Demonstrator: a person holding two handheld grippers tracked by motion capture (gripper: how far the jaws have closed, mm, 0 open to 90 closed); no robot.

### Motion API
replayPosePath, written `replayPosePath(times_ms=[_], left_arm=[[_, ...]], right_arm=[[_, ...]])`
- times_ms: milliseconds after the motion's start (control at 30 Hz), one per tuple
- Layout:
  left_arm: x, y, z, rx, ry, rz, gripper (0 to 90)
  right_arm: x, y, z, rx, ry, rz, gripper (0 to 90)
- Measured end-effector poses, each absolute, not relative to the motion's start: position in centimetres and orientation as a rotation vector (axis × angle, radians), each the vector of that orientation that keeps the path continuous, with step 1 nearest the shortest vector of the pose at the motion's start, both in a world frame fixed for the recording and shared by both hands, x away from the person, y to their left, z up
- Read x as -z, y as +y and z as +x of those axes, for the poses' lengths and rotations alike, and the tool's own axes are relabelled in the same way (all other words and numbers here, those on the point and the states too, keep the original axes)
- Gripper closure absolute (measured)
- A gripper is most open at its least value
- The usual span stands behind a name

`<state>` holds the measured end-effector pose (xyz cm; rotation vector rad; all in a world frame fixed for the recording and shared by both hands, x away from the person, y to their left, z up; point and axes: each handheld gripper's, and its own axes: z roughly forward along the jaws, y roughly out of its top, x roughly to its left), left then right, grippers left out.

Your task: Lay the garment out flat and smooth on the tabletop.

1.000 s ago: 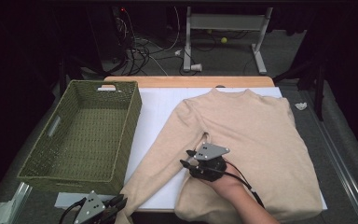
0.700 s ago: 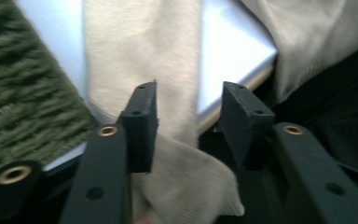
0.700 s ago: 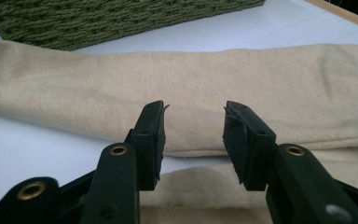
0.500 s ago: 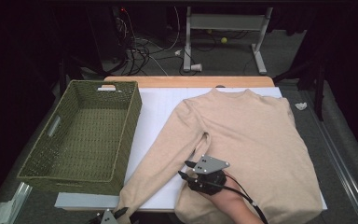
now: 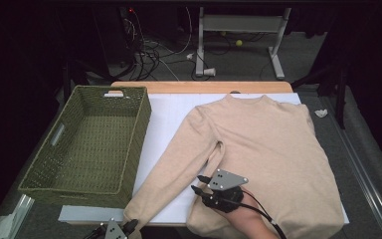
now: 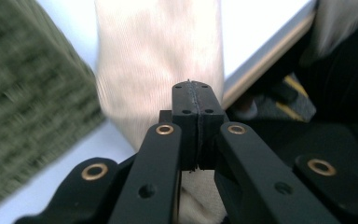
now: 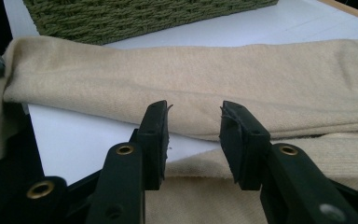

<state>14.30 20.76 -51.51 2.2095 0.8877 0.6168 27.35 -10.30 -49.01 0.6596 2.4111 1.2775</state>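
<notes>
A green basket (image 5: pixel 87 144) stands on the left of the bench (image 5: pixel 169 114), on its white sheet. Just beside it, at the bench's near edge, the left tool (image 5: pixel 122 230) sits at the cuff of the sweater's sleeve (image 5: pixel 171 174). Its jaws have just been closing and now meet pad to pad in the left gripper view, clenched with no cloth seen between them; the sleeve (image 6: pixel 161 65) lies right behind the tips. The beige sweater (image 5: pixel 273 159) lies flat across the middle and right of the bench, collar at the far side. The right tool (image 5: pixel 199 185) rests over the hem near the sleeve, jaws parted and released, having just narrowed a little, nothing between them.
</notes>
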Motion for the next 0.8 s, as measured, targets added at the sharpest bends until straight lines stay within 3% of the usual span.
replayPosePath(times_ms=[33, 67, 100, 133, 200, 233, 333, 500, 533, 800], left_arm=[[51.8, 20.2, 14.3, -0.611, 0.883, 2.215, 85.9], [52.1, 19.6, 14.6, -0.596, 0.888, 2.221, 80.6], [52.4, 19.0, 14.9, -0.596, 0.894, 2.233, 62.2], [52.5, 18.5, 15.3, -0.605, 0.891, 2.238, 51.2], [52.5, 17.7, 16.2, -0.616, 0.889, 2.243, 41.8], [52.5, 17.5, 16.7, -0.614, 0.888, 2.243, 41.5], [52.4, 17.3, 18.4, -0.534, 0.924, 2.220, 46.3], [52.4, 17.7, 19.1, -0.483, 0.946, 2.202, 76.5], [52.3, 17.8, 19.2, -0.478, 0.947, 2.196, 79.0], [50.7, 19.1, 19.4, -0.346, 0.947, 2.041, 80.8]], right_arm=[[49.0, -10.3, 27.4, -1.275, 2.413, 0.663, 63.4], [49.1, -10.3, 27.4, -1.273, 2.414, 0.665, 63.4], [49.1, -10.3, 27.4, -1.272, 2.414, 0.669, 63.4], [49.2, -10.3, 27.4, -1.272, 2.415, 0.671, 63.4], [49.2, -10.1, 27.4, -1.270, 2.417, 0.663, 63.4], [49.2, -10.1, 27.3, -1.274, 2.418, 0.663, 63.3], [49.3, -9.9, 27.2, -1.276, 2.423, 0.659, 63.3], [49.2, -10.1, 27.1, -1.283, 2.424, 0.665, 63.4], [49.2, -10.2, 27.2, -1.284, 2.424, 0.666, 63.4], [49.3, -10.1, 27.1, -1.300, 2.422, 0.679, 64.9]])
